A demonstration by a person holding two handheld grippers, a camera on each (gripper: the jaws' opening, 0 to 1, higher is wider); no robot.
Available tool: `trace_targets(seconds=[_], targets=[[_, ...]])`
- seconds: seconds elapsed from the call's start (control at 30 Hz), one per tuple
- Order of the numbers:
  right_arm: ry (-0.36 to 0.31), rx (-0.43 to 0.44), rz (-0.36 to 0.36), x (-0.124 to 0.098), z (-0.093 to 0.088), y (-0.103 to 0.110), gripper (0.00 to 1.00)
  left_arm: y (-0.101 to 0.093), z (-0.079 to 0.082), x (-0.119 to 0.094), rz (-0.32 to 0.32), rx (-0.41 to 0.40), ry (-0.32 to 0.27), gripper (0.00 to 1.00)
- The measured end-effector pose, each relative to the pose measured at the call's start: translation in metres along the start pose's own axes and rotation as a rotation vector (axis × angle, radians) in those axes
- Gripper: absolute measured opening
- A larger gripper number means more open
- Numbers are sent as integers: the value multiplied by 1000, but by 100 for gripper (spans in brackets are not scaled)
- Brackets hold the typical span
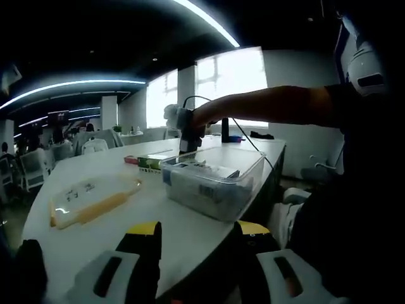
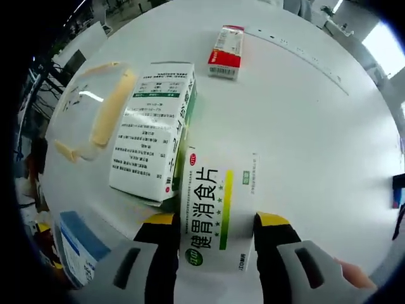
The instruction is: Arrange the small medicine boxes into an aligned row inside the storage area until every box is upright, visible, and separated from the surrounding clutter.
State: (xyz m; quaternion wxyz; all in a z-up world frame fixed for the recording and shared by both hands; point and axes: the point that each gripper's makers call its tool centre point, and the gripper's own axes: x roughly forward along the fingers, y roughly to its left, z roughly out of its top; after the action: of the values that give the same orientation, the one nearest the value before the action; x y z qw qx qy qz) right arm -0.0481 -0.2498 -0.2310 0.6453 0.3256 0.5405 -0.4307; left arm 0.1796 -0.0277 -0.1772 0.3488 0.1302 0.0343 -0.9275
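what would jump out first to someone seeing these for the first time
In the right gripper view, the right tool straddles a white medicine box with green lettering on the white table, beside a green-edged box. In the left gripper view, a clear storage bin sits at the table's edge.

Right tongs [image 2: 217, 235] closed on a flat white medicine box with a yellow-green stripe [image 2: 217, 212]

The box is held over the round white desk [image 2: 304, 126], its far edge touching a larger white-and-green medicine box [image 2: 154, 130]. A small red-and-white box [image 2: 226, 52] is seen well apart beyond, and a clear plastic lid with a yellowish edge [image 2: 92, 107] lies to the left.
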Motion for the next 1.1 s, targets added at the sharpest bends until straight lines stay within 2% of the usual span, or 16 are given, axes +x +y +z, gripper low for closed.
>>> trace_targets(seconds=[0.1,0.17,0.53,0.67,0.9,1.0,1.1], targets=[[-2,13,4,1,3,-3,45,-1,1,0,-4,6,-2,45],[-17,-34,9,1,4,-3,45,-2,3,-1,-6,6,-10,45],[-34,13,4,0,9,-7,44,-4,11,-1,-11,20,-24,45],[-76,0,-3,-8,14,-6,44,-7,11,1,-16,30,-19,45],[-94,14,15,-22,16,-5,44,-6,11,0,-14,26,-15,45],[-91,11,5,-30,20,-12,44,-6,9,1,-12,25,-10,45],[-116,21,19,-41,22,-13,44,-6,7,1,-14,15,-14,45]])
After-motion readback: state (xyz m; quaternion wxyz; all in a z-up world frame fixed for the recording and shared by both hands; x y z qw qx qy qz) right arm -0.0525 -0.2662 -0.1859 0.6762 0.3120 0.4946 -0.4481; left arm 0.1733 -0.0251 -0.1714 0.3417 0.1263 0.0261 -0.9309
